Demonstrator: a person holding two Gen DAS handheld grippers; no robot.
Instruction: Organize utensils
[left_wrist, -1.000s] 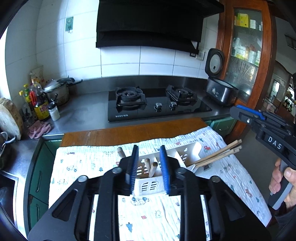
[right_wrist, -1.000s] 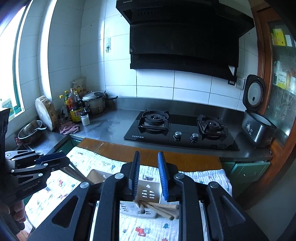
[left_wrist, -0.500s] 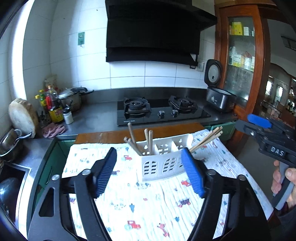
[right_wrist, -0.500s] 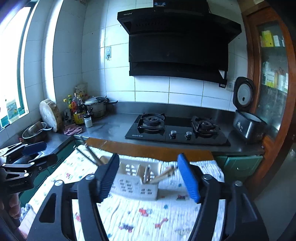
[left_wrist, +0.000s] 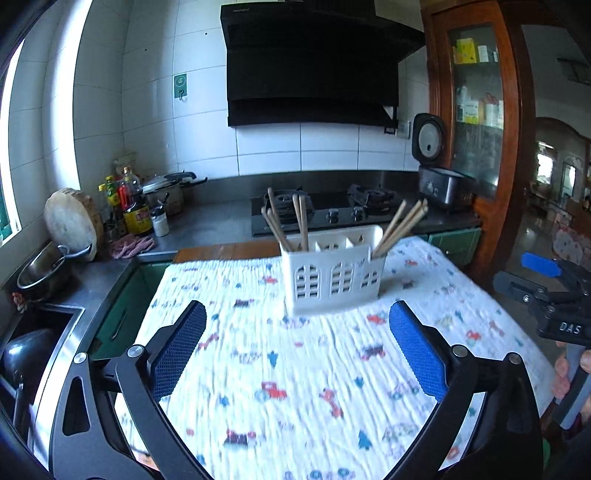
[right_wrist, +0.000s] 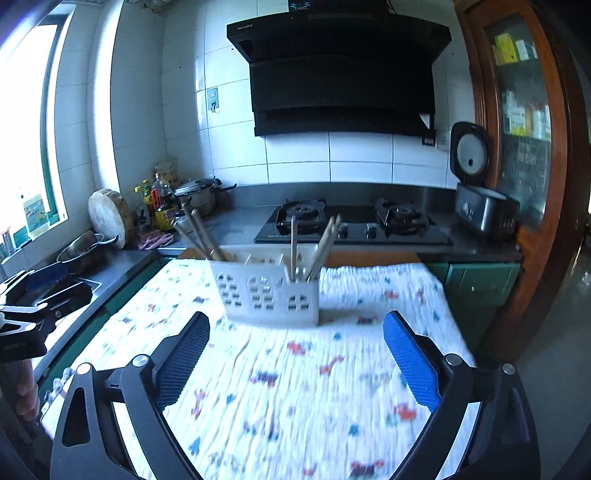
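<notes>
Nearest, the left claw (left_wrist: 297, 347) and the right claw (right_wrist: 295, 356) both stand released, their jaws just opened wide, with nothing between them. Beyond, on the counter under the white printed cloth (left_wrist: 295, 369), toward its far edge, stands the white slotted plastic utensil holder (left_wrist: 332, 275) with wooden chopsticks (left_wrist: 400, 227) upright in its end compartments. The sorting seems finished, though blur hides details; next only calls for withdrawing.
</notes>
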